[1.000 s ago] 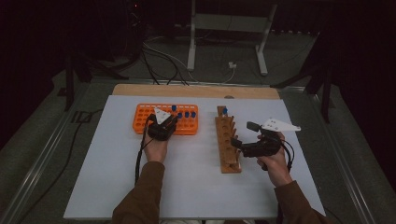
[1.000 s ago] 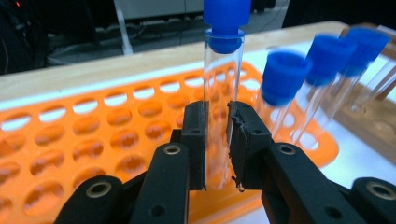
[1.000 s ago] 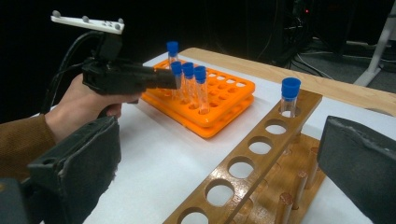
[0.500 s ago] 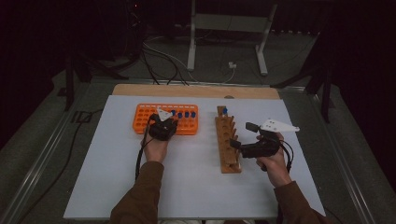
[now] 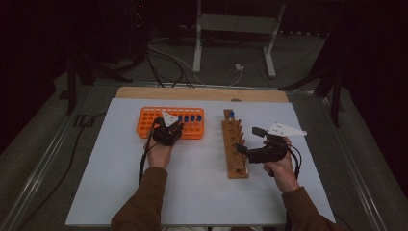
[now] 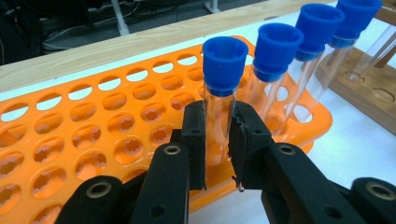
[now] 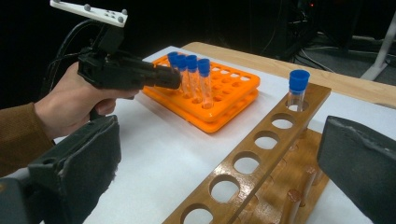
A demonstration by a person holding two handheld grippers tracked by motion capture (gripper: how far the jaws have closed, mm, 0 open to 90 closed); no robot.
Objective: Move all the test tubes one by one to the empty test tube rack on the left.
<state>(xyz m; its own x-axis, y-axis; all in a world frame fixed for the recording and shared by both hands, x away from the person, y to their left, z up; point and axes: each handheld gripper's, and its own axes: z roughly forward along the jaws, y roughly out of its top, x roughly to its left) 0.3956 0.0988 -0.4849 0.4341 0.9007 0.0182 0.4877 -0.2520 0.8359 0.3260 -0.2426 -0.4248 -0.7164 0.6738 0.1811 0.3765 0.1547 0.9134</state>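
A white, smooth table top (image 5: pixel 192 192) carries two racks. At ten o'clock from the table's middle lies an orange plastic rack (image 5: pixel 171 122), flat and rectangular, pierced with rows of round, scalloped holes. It holds four clear test tubes with ribbed blue caps, standing in a row at its right end. The left gripper (image 6: pixel 217 140), black with hard, blocky jaws, is clenched on the nearest tube (image 6: pixel 223 88): both pads press the clear wall just under the cap, and the tube stands upright in its hole. The other three tubes (image 6: pixel 299 60) run off toward two o'clock in the left gripper view.

At two o'clock from the table's middle lies a long wooden rack (image 5: pixel 234 144), brown and varnished, with one row of round holes. One blue-capped tube (image 7: pixel 297 91) stands in its far end hole. The right gripper (image 5: pixel 251 144), with rough black padded jaws, is spread wide and grasps nothing, beside the wooden rack's near half.
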